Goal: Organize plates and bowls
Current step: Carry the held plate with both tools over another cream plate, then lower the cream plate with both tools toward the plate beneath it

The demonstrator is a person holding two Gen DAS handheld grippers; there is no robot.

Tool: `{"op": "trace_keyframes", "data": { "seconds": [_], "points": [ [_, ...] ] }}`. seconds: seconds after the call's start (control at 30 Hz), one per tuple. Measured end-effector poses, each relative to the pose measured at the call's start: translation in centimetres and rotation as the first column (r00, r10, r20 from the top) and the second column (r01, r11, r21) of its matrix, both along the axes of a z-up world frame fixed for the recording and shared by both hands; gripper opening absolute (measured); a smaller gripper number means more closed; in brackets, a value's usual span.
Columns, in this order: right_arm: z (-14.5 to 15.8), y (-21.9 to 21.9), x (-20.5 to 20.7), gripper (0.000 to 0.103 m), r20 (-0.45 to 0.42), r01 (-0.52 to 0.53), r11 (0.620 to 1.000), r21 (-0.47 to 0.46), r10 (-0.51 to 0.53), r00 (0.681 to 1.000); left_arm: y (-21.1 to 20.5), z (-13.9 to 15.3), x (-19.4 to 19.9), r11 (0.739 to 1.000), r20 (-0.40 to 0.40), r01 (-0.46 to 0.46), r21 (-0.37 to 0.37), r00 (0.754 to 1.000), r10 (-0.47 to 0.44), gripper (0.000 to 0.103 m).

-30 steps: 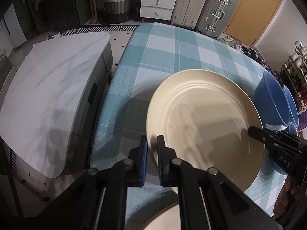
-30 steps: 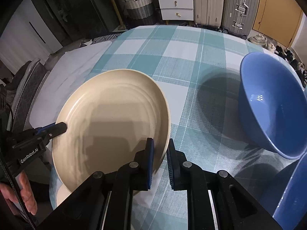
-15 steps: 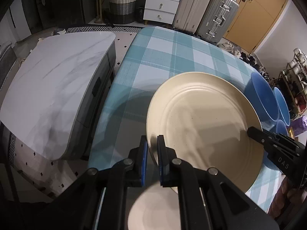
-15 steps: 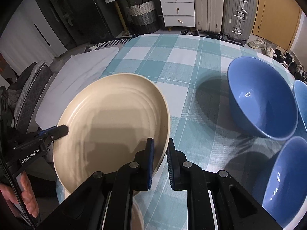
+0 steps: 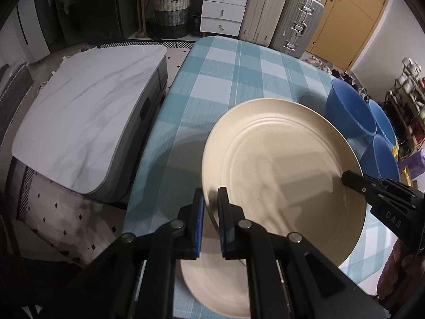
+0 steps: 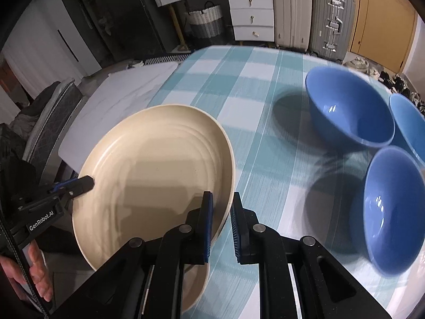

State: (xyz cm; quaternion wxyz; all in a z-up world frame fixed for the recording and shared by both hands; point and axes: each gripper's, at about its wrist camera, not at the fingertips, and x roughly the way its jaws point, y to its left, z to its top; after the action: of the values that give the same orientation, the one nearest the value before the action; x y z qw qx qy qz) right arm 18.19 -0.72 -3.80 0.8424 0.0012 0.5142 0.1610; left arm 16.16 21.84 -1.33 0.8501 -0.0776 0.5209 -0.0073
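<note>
Hanging tilted above the table's near edge: cream plate [image 5: 281,175], raised off the checked cloth [image 5: 233,74], pinched by its rim on two opposite sides. Left gripper [image 5: 210,212] clamped on the plate's left rim, blue pads on either face. Right gripper [image 6: 221,212] clamped on the right rim the same way, its tip also seen reaching over the far rim in the left wrist view. Directly below, lying flat on the cloth at the near edge, partly hidden by plate and grippers: second cream plate [image 5: 212,287]. Farther along, toward the table's right edge, well apart from the plates: three blue bowls [image 6: 348,109], upright, close together; touching or not, cannot tell. Beyond the table's left edge, a low marble-topped table [image 5: 87,119]. Past the far edge, white drawers [image 5: 224,10], basket [image 5: 171,13] and suitcases [image 5: 281,13] against the wall.
</note>
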Motion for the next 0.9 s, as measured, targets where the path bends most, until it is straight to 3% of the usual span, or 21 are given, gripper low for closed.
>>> {"op": "trace_keyframes", "data": {
  "seconds": [0.37,0.73,0.9],
  "points": [
    [-3.6,1.6,-4.4,0.013,-0.033,-0.037,0.999,-0.034,0.036,0.999,0.5,-3.3,-5.0,0.999,-0.007,-0.035,0.012,0.999,0.035,0.007],
    [-5.2,2.3,-6.4,0.013,-0.039,-0.050,0.996,-0.077,0.047,0.998,-0.1,-4.8,-6.9,0.998,0.005,-0.030,0.055,1.000,0.030,0.007],
    [-5.9,2.8,-6.6,0.013,-0.043,-0.060,0.992,-0.112,0.055,0.998,0.2,-5.9,-7.4,0.999,-0.008,-0.038,0.032,0.999,0.038,0.008]
  ]
}}
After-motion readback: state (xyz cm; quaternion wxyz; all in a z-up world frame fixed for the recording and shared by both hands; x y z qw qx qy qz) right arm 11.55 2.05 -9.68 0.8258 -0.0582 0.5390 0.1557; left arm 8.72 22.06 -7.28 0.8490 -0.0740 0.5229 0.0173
